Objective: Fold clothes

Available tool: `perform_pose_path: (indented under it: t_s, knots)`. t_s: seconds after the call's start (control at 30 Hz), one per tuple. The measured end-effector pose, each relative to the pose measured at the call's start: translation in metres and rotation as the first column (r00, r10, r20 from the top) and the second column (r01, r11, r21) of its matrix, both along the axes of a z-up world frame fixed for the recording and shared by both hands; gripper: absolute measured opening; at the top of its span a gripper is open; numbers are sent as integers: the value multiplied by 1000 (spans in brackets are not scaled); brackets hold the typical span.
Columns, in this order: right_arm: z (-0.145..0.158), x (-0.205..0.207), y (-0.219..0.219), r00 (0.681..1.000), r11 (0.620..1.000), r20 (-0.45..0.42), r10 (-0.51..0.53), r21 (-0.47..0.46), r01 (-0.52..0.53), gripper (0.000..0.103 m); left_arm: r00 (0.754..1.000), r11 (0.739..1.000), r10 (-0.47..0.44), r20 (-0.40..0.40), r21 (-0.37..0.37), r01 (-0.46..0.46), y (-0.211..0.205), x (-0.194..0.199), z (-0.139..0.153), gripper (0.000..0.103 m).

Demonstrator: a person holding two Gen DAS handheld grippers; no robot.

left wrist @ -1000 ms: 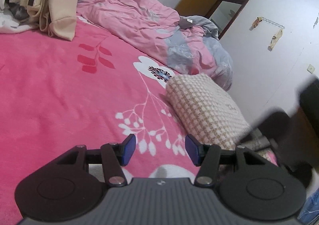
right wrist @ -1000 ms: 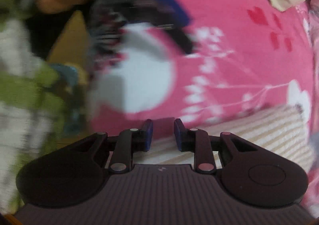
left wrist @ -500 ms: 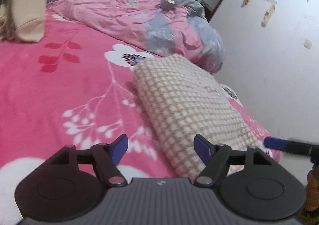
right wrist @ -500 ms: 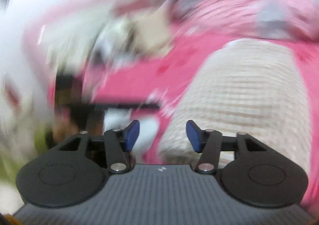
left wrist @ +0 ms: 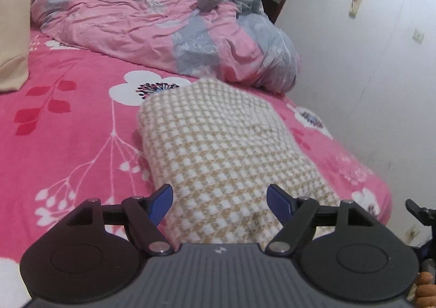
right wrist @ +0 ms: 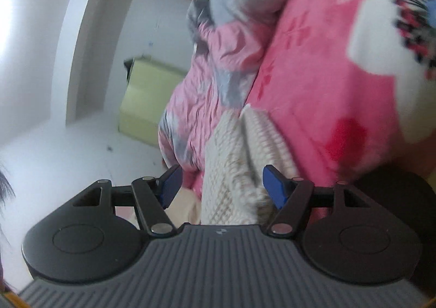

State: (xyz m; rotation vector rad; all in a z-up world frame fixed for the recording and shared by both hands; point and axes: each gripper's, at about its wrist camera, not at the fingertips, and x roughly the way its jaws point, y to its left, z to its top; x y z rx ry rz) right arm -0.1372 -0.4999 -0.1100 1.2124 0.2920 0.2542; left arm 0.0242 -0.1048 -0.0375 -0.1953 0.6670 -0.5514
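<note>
The pink bed (left wrist: 68, 128) carries the folded checked cloth (left wrist: 226, 150), whose long axis runs from 6 toward 12 o'clock, straight ahead of the left gripper (left wrist: 219, 200). Its jaws have just been opening and stand wide, the cloth's near end between them, untouched. The right gripper (right wrist: 220, 185) is rolled sideways, jaws also just opened, at the cloth's (right wrist: 234, 160) edge; which is nearer I cannot tell.

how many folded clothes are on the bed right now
2: a checked garment folded near the bed's wall-side edge, and a beige one at the far left, cut off by the frame. Others may lie out of view.
</note>
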Motion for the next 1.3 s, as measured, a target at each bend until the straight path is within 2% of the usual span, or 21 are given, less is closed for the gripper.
perform_pose_path:
  t_s: [0.2,0.3,0.4,0.53,0.67,0.73,0.8,0.83,0.9,1.0,1.07,1.17,1.3]
  knots:
    - [-20,7,4,997,996,21,77,42,-77,62,999,997,33,16,68,-34,-18,0,0,77]
    - [-14,17,17,991,990,-4,135,-39,-135,62,999,995,45,21,89,-46,-23,1,-2,78]
    - [-12,31,31,985,975,-66,160,-144,-168,57,998,992,55,27,108,-58,-27,3,-2,80]
    - [-15,45,37,984,966,-99,150,-199,-167,43,997,989,64,31,133,-67,-33,6,-3,81]
    - [-19,53,33,988,968,-73,133,-205,-146,20,997,986,72,37,150,-76,-37,6,-3,82]
    - [-16,50,33,991,968,-29,127,-215,-130,18,997,985,73,39,154,-78,-38,6,-3,82]
    - [-10,47,34,991,964,44,124,-243,-110,17,996,984,75,41,158,-80,-39,5,-3,82]
    - [-9,47,34,991,960,46,126,-258,-110,17,996,984,76,42,160,-81,-39,5,-3,82]
    - [-18,49,32,993,960,3,121,-255,-116,17,996,983,76,44,162,-82,-40,4,-3,82]
    - [-39,55,24,991,978,-52,121,-165,-129,17,996,982,68,61,174,-78,-42,1,-3,82]
    - [-38,50,23,992,982,-53,116,-146,-123,21,996,982,67,65,171,-77,-41,1,-3,82]
    - [-25,42,25,994,972,-58,94,-213,-104,25,996,986,70,61,145,-78,-38,1,-3,82]
    - [-6,27,28,996,938,-55,71,-336,-86,28,996,992,65,57,106,-71,-31,-1,-4,81]
